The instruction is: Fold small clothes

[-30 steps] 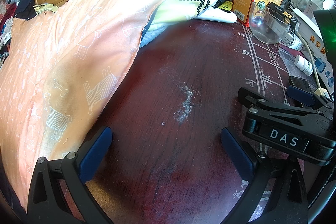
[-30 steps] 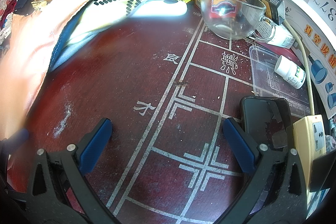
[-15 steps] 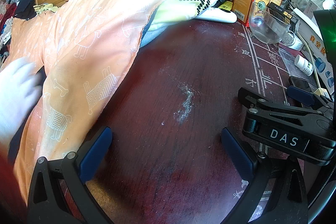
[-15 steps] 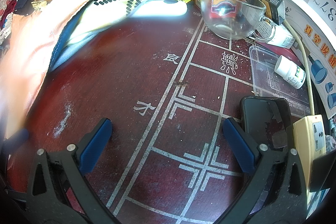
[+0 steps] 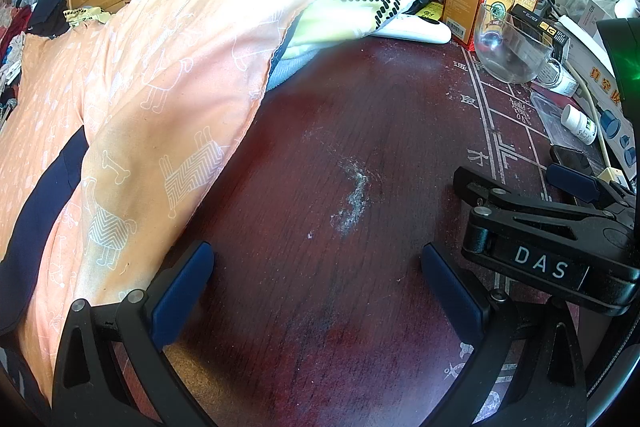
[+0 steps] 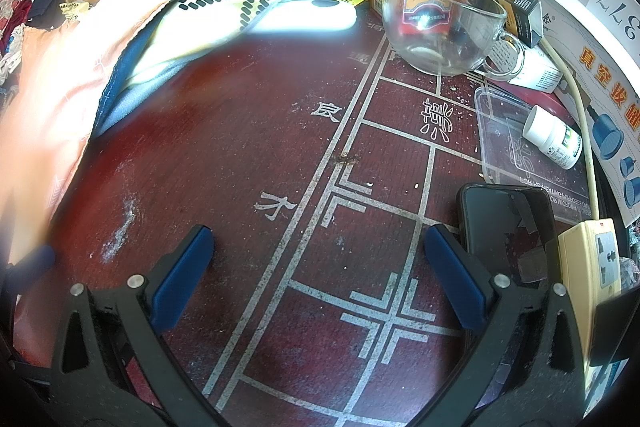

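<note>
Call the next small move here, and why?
Probably swing the left hand-held gripper left toward the near edge of the orange cloth. Both hand-held grippers are open and hold nothing; the right one sits over bare table, well away from fabric. The cloth lies draped just beside the left finger, so it looks like the closest thing to grasp.
</note>
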